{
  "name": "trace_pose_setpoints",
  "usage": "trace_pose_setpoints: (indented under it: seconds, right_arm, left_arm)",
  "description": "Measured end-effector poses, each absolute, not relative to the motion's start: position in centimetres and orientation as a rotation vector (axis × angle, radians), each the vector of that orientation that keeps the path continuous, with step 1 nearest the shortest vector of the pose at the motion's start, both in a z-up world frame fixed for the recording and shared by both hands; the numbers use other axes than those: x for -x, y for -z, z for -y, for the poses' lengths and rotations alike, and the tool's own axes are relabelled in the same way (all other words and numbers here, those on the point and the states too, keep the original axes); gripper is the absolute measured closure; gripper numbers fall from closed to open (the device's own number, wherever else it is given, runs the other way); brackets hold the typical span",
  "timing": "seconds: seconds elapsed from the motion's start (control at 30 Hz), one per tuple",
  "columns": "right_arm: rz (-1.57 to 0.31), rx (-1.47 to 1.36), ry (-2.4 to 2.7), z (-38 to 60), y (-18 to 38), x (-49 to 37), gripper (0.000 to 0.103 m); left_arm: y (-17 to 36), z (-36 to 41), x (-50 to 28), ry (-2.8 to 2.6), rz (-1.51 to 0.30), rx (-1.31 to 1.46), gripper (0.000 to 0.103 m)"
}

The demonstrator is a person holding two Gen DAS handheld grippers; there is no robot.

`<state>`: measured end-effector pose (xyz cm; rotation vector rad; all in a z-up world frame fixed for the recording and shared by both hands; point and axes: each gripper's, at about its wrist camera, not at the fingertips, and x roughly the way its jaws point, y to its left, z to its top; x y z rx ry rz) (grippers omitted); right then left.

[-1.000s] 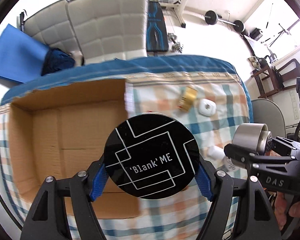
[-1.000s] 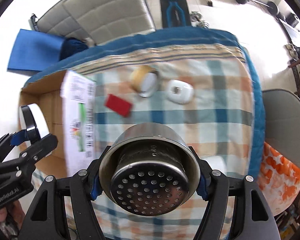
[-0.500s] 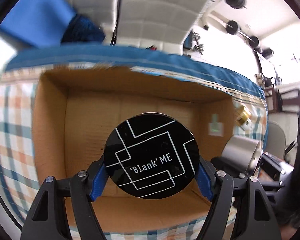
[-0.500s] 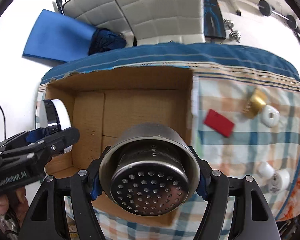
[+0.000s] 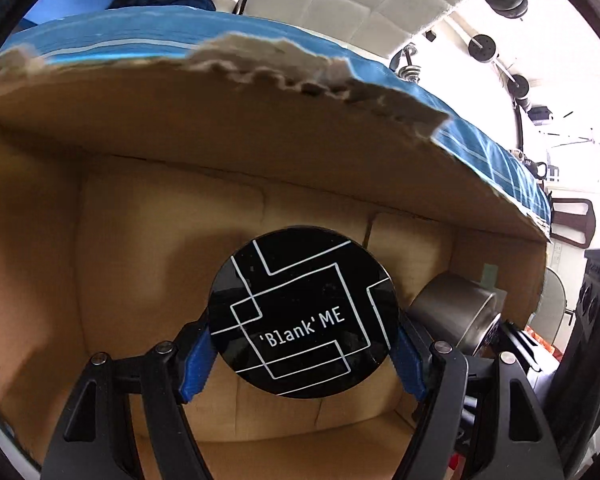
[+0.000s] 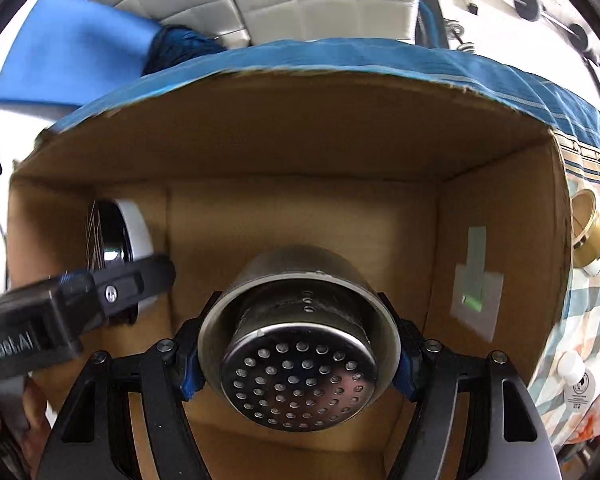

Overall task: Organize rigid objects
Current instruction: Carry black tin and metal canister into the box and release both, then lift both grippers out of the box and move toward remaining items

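Left tool [image 5: 304, 356] clamped on a round black disc with white line pattern and "'Blank' ME" lettering [image 5: 303, 314], blue pads pressing its edges; right tool [image 6: 298, 364] clamped on a shiny steel perforated strainer cup [image 6: 300, 356], holed base facing the camera. Both items sit down inside the open brown cardboard box [image 6: 300, 208], side by side, above the box floor — contact with the floor can't be told.

To do this step well, in my judgement: lower each piece until it rests on the cardboard before letting go, disc toward the left wall, cup right of it, and keep the two tools apart so they don't knock. Release one at a time, then lift straight up clear of the walls.

View differences: the right wrist shows the disc edge-on as a black face on a white-rimmed body [image 6: 118, 236], plus a gold-and-white cylinder [image 6: 590, 236] and a small white bottle [image 6: 580, 376] outside on the checked cloth [image 6: 596, 308] of the tabletop. The left wrist shows the torn far box rim [image 5: 300, 76] and the cup's plain side [image 5: 452, 312] — no holes visible.
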<state>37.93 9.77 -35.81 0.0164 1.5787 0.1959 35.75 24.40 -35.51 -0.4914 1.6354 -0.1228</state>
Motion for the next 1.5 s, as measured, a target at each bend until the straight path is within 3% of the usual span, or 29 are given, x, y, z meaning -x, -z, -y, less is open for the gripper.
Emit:
trace_pose_setpoints:
  seconds: [0.43,0.57,0.7,0.8,0.83,1.5]
  right_arm:
    - [-1.581,-0.061,-0.184,-8.8,37.0,-39.1,0.027]
    - [-1.586,-0.077,-0.192,-8.4,36.1,-39.0,0.019]
    - [-1.61,-0.063,-0.189,-8.6,34.8,-38.1,0.013]
    - [-1.622,-0.066,-0.194,-8.5,33.7,-36.8,0.004]
    - [-1.618,-0.072,-0.189,-8.4,33.2,-36.2,0.0]
    - [-1.441,-0.025,-0.179,-7.1,23.2,-24.0,0.0]
  left_arm:
    - [36.2,-25.1,-36.1,0.102,-1.668,0.5,0.027]
    - [35.0,-25.4,-35.7,0.1,-1.657,0.498,0.016]
    - [33.4,-25.9,-34.5,0.086,-1.642,0.468,0.016]
    - [32.2,-26.4,-33.1,0.06,-1.62,0.42,0.0]
    - [31.7,-26.6,-32.5,0.047,-1.605,0.397,0.0]
    - [19.3,-25.1,-20.7,-0.041,-1.322,0.201,0.0]
